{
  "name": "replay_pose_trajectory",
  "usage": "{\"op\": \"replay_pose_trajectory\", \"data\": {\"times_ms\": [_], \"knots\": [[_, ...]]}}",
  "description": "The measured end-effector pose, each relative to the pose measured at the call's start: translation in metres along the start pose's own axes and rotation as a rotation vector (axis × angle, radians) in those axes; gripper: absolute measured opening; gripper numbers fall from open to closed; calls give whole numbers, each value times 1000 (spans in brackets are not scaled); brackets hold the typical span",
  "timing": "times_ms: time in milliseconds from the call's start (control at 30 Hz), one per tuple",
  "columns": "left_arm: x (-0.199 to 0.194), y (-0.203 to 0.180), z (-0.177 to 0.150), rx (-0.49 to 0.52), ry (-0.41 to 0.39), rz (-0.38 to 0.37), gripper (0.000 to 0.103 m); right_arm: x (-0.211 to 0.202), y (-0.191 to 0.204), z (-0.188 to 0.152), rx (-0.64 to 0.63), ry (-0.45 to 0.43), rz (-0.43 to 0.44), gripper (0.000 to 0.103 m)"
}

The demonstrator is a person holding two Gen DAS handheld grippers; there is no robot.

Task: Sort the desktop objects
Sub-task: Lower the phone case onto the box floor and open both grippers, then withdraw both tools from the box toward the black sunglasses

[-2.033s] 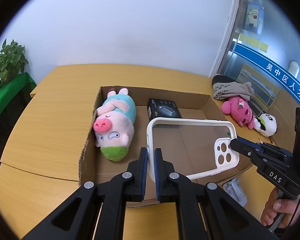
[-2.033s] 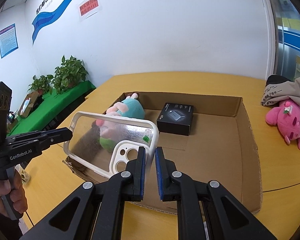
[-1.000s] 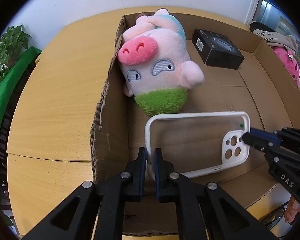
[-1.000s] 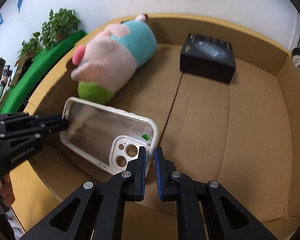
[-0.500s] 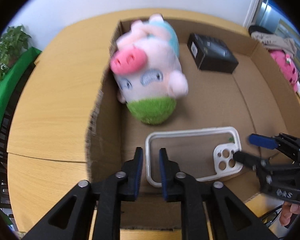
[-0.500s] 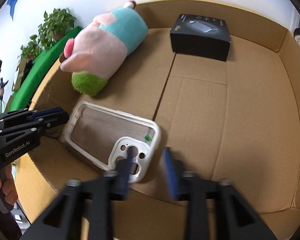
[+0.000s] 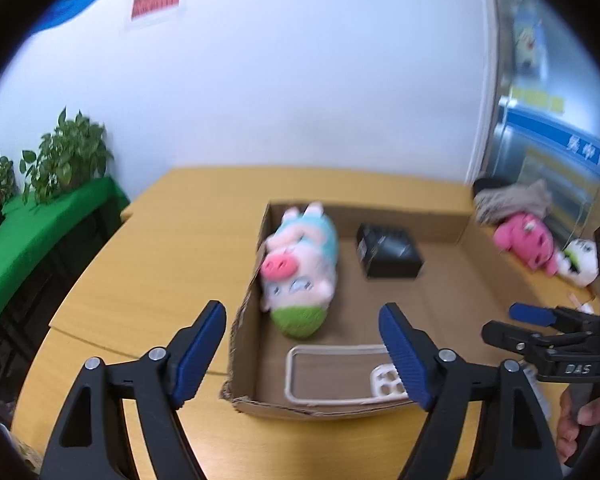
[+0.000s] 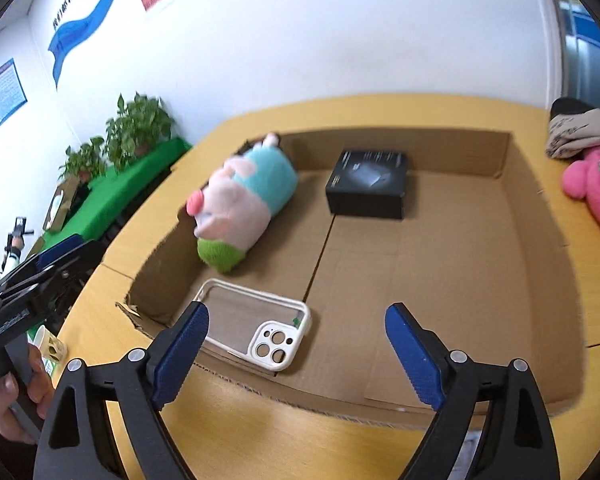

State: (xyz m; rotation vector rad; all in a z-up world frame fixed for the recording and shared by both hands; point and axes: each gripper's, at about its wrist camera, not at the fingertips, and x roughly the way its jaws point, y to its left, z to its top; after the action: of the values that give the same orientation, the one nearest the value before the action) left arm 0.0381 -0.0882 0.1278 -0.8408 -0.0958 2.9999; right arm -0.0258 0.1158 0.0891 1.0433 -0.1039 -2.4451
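We see the phone case lying flat on the floor of the cardboard box, in its near left corner, just in front of the plush pig, with the black box farther back. The left gripper and the right gripper both have their jaws spread wide, having just been opening, with nothing between them. The box sits on the wooden surface, and a pink plush lies outside it.

Phone case in my box, near front wall; plush pig behind it; small box right of pig.
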Motion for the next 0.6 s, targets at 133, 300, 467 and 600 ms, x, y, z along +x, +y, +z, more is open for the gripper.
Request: {"op": "replay_pose_trajectory", "data": {"times_ms": [133, 300, 467, 600], "knots": [[-12, -13, 2, -10, -34, 7, 80, -21, -2, -5, -28, -51, -5, 81], [-26, -23, 0, -44, -57, -40, 80, -33, -3, -13, -68, -54, -29, 33], [-42, -31, -3, -45, -141, -51, 80, -38, -9, -20, -75, -54, -45, 10], [-49, -36, -4, -28, -168, -74, 80, -43, -13, -22, -64, -61, -28, 11]]}}
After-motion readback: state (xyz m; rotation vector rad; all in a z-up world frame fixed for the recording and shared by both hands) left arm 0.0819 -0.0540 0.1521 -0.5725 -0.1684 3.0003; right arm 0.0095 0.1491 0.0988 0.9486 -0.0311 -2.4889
